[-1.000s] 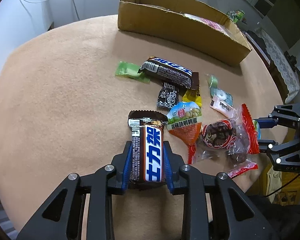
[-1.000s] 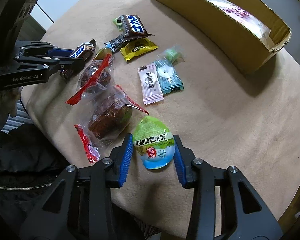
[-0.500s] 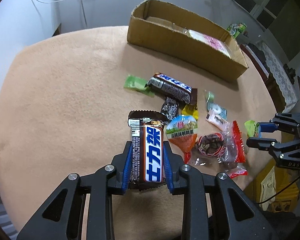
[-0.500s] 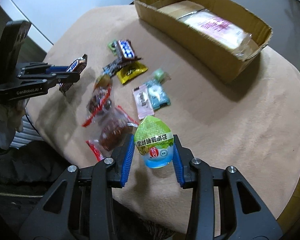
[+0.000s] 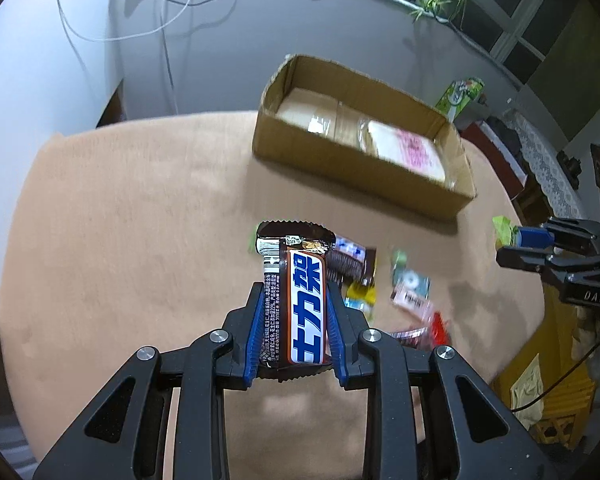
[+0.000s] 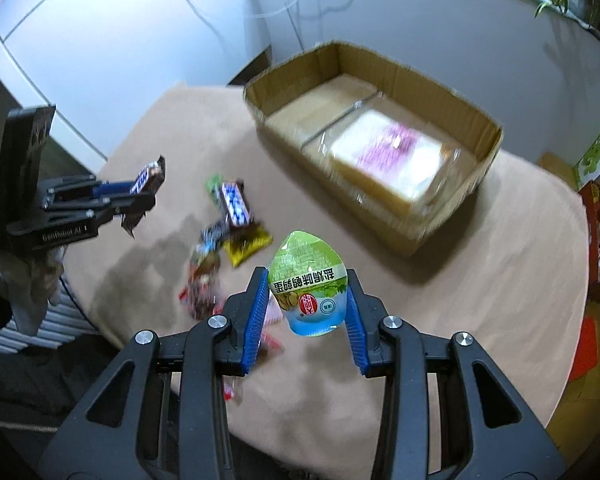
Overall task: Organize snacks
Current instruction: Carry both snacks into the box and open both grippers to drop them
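While the round table point(image 5: 132, 216) under its tan cloth carried everything, the open cardboard box point(image 6: 452, 216) stood at its far side, one flat clear-wrapped pack point(image 6: 384, 164) lying inside; it was probably the place meant for the loose snacks. Nearer the person, the remaining snack pile point(image 6: 228, 236) lay scattered on the cloth, well apart from the box: a second chocolate bar, a yellow sachet, red-edged clear packets and small sweets, blurred in both views.

The left gripper point(image 5: 296, 336) was clamped narrowly on a brown and blue chocolate bar point(image 5: 306, 304), gripped across its long sides with the upper end free, clear of the cloth. The right gripper point(image 6: 306, 312) was closed on a green egg-shaped pouch point(image 6: 308, 288), pads pressing its lower flanks, also off the table. Both hung above the pile and faced the box, which suggested a carry to it with a snack in each hand, saving a trip.
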Demonstrator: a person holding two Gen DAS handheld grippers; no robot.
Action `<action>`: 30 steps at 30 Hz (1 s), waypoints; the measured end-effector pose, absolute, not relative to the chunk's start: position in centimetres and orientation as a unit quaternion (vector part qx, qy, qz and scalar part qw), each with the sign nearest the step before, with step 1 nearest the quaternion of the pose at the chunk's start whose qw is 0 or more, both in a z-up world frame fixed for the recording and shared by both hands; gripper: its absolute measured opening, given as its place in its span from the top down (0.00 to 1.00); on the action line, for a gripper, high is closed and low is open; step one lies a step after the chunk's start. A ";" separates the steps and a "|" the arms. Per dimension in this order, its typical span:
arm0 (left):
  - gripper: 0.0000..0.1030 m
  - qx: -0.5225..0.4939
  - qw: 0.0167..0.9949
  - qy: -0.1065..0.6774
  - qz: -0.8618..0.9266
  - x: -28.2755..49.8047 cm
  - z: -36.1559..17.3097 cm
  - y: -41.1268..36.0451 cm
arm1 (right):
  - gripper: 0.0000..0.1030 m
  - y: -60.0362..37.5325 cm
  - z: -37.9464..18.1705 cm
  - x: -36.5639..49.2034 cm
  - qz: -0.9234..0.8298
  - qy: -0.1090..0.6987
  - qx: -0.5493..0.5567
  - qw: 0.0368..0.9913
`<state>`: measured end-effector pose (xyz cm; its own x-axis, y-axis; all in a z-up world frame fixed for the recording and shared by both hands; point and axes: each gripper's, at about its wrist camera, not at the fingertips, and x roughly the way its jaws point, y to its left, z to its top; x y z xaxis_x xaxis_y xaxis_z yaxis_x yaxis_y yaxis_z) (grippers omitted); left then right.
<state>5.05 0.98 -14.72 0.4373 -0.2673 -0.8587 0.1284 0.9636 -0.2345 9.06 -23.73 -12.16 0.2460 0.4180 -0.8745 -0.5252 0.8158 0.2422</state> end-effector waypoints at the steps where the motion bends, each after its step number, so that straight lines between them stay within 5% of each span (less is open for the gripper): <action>1: 0.74 -0.067 0.847 0.515 -0.117 5.5 -14.5 1.0 | 0.63 -23.7 -11.9 9.7 0.299 0.532 -0.048 0.791; 30: 0.74 -0.044 0.864 0.484 -0.132 18.9 -12.5 -3.6 | 0.63 -22.6 -13.3 26.2 0.242 0.541 -0.014 0.805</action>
<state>18.92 -3.56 -12.53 0.4960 -0.2700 -0.8253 0.1847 0.9615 -0.2035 26.23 -22.61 -13.31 0.2960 0.3750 -0.8785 -0.4057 0.8820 0.2398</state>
